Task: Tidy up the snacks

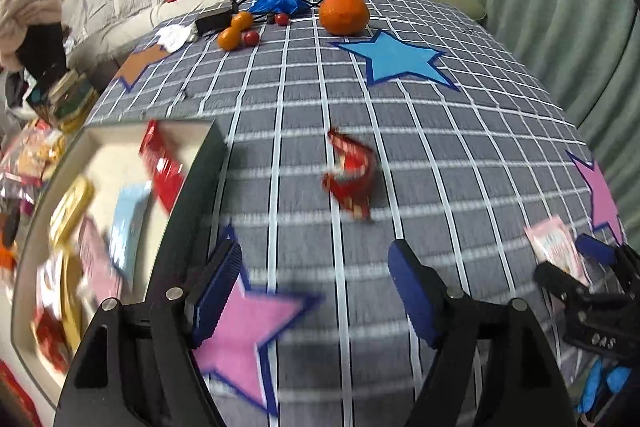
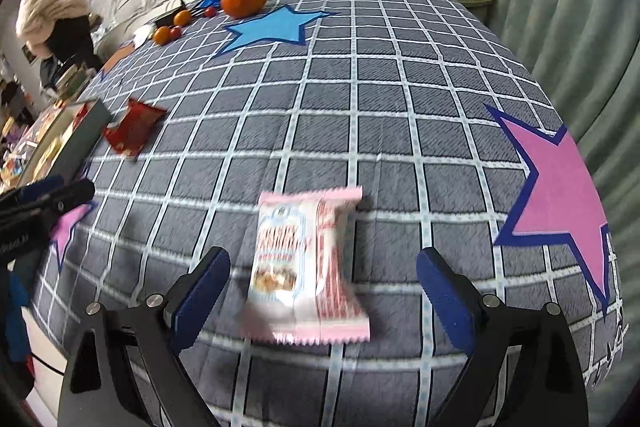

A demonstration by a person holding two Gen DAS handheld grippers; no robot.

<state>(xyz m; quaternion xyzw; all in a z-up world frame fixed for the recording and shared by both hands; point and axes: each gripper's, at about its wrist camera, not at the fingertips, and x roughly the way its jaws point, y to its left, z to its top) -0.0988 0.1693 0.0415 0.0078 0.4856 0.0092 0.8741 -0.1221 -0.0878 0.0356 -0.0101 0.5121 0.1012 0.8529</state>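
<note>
Both claws open, nothing between the pads. Left claw [image 1: 316,287] hovering over the checked cloth on the counter [image 1: 460,131], aimed toward a red snack packet [image 1: 350,173] lying crumpled a little ahead, apart from the fingers. Right claw [image 2: 324,291] straddling a pink-and-white snack packet [image 2: 308,267], which lies flat on the cloth between the open fingers but untouched by either pad.

Just left of the left claw, a shallow box [image 1: 200,163] already holding several wrappers in red, gold, pale blue and pink. At the far end, a large orange [image 1: 344,14] and a few small fruits, well apart from the packets.

Likely handling: both packets light, thin and soft, with slick film prone to sliding on a weak pinch. Contents probably crushable, so gentle closing advised. Best hold for the pink one across its narrow middle; for the red one, across the raised crumpled body rather than a loose, flimsy end.
</note>
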